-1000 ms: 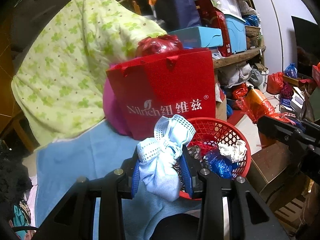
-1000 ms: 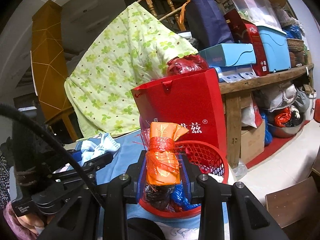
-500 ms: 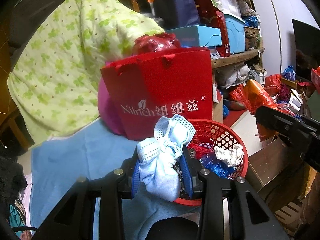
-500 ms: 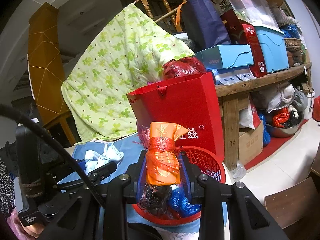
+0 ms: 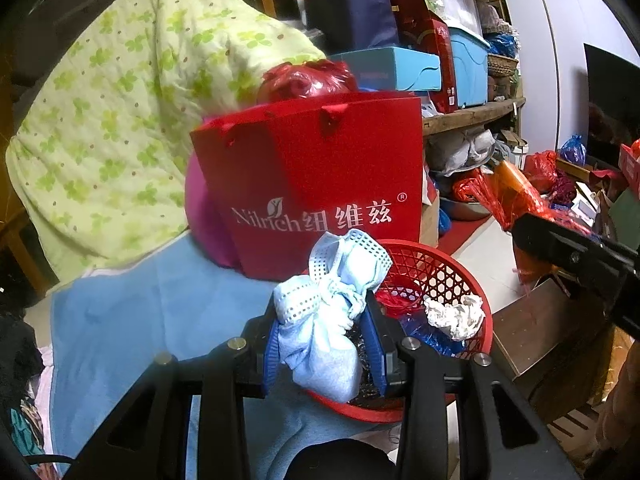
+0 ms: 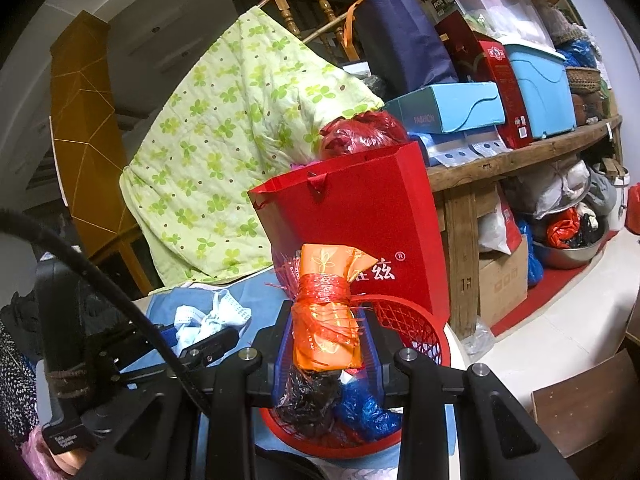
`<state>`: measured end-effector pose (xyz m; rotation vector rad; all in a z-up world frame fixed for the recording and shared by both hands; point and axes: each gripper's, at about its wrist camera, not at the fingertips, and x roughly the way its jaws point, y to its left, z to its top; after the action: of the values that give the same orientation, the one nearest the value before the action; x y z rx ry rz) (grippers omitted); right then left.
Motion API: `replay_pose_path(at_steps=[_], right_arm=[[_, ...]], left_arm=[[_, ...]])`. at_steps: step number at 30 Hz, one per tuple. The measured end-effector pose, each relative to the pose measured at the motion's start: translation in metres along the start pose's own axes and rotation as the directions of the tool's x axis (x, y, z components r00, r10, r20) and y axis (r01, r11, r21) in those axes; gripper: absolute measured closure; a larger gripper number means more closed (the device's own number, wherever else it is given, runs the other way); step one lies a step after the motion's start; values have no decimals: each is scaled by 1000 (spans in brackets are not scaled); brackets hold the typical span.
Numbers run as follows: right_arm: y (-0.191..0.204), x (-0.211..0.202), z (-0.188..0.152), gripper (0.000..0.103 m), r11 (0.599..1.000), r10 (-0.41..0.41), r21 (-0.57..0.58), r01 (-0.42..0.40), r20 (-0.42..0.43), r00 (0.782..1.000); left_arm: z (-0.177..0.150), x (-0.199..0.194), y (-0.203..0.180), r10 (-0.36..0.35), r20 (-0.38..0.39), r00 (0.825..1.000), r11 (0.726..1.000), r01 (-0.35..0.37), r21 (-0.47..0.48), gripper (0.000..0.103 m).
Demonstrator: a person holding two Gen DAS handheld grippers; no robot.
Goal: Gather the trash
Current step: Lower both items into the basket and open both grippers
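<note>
My left gripper (image 5: 322, 320) is shut on a crumpled light-blue face mask (image 5: 328, 316) and holds it above the left rim of a red mesh basket (image 5: 440, 264). The basket holds white paper, blue and red wrappers. My right gripper (image 6: 326, 332) is shut on an orange wrapper bound with red netting (image 6: 326, 320), held over the same basket (image 6: 404, 316). The left gripper with the mask (image 6: 212, 320) shows at the left of the right wrist view. The right gripper's body (image 5: 576, 256) shows at the right of the left wrist view.
A red paper gift bag (image 5: 320, 184) stands right behind the basket on a blue cloth (image 5: 132, 312). A green flowered quilt (image 5: 120, 120) hangs behind. A wooden shelf (image 6: 520, 160) with boxes stands at the right. A brown stool (image 5: 552, 332) sits beside the basket.
Both grippers have shifted slightly over the basket, still holding their items. The basket looks a little closer in the right wrist view.
</note>
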<state>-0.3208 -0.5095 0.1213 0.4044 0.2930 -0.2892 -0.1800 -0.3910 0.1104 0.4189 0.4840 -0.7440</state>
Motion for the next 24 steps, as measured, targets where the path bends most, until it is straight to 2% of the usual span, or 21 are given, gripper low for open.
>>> replay_pose_path(at_steps=[11,24], right_arm=[[-16,2,-9,69,999,-31,31,31,-20,999],[-26,3,-6,69,998,-42,43,43,-26,999]], left_arm=[[4,23,11,1,-37,999,999,-3,-42,64],[7,31,5,3,-39,999,1000,-4,-29,64]])
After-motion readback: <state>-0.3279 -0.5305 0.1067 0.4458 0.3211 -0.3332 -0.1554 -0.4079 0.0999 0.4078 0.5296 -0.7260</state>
